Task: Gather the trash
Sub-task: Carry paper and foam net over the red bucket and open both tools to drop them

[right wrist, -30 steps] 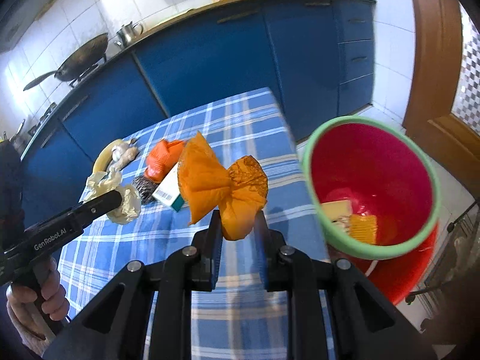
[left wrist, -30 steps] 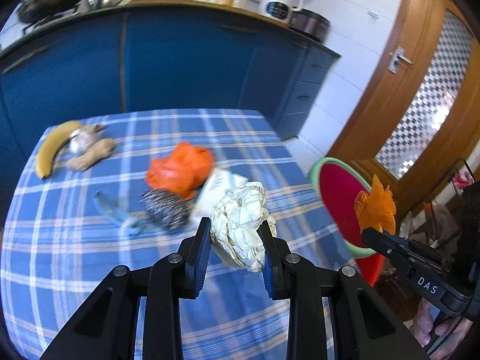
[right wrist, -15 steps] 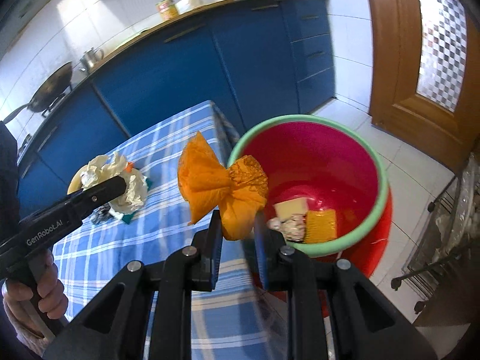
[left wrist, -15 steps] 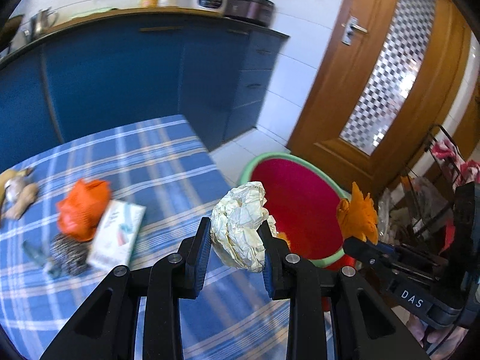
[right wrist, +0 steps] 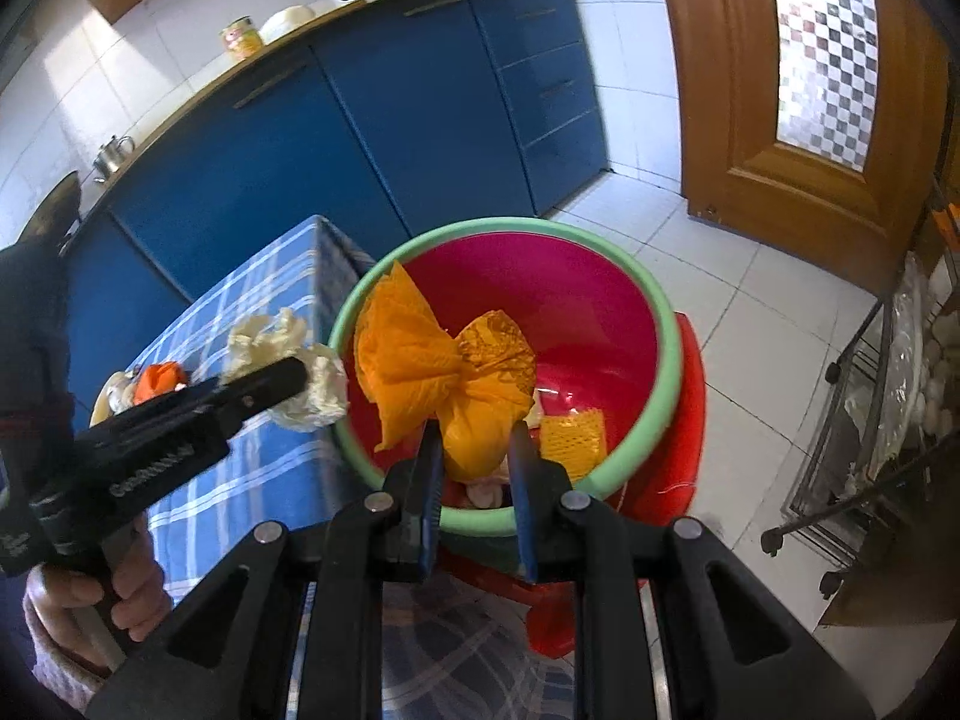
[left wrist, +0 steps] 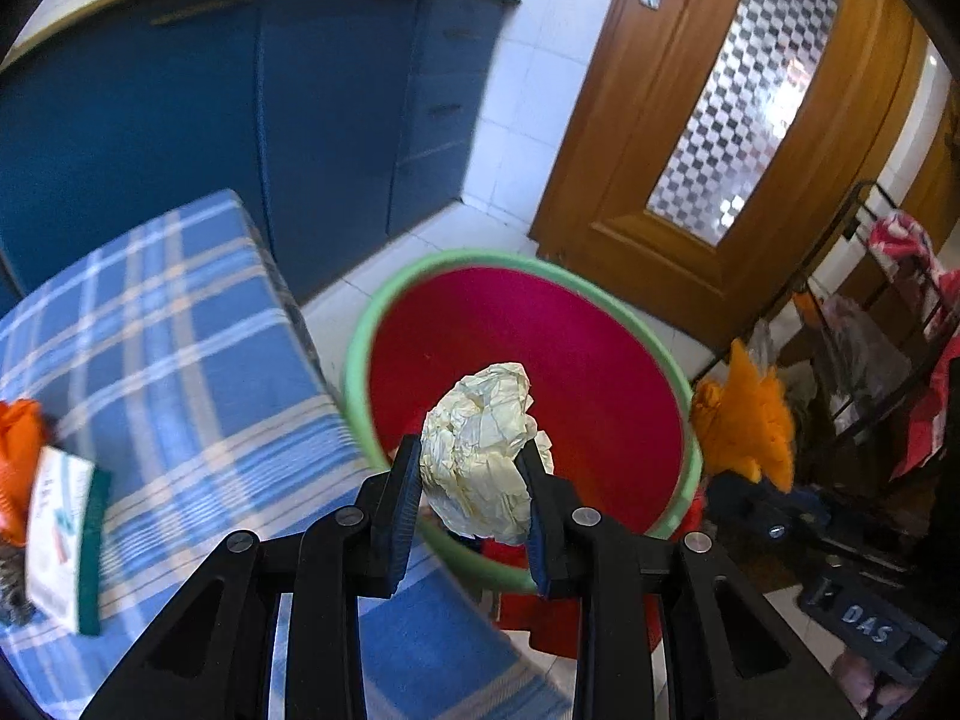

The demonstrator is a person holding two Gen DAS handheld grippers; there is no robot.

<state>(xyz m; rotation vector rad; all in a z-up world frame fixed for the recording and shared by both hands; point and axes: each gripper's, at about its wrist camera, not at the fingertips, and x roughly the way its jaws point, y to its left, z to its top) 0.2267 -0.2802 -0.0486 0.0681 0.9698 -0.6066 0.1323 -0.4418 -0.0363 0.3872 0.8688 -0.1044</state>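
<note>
My left gripper (left wrist: pixel 474 480) is shut on a crumpled cream paper wad (left wrist: pixel 480 450) and holds it over the near rim of the red bin with a green rim (left wrist: pixel 360 348). My right gripper (right wrist: pixel 474 450) is shut on an orange plastic bag (right wrist: pixel 444 366) and holds it above the bin's opening (right wrist: pixel 666 324). The bin holds a yellow mesh piece (right wrist: pixel 573 432) and other scraps. In the left wrist view the orange bag (left wrist: pixel 744 420) shows just right of the bin. In the right wrist view the paper wad (right wrist: pixel 312 384) hangs at the bin's left rim.
The blue plaid table (left wrist: pixel 180 372) stands left of the bin, with a white and green box (left wrist: pixel 66 534) and an orange bag (left wrist: pixel 18 456) on it. Blue cabinets (right wrist: pixel 360 120) stand behind. A wooden door (left wrist: pixel 720 120) and a wire rack (right wrist: pixel 870 420) are to the right.
Both grippers have moved right from over the table to the bin, each still holding its trash. The orange bag now hangs over the bin's opening.
</note>
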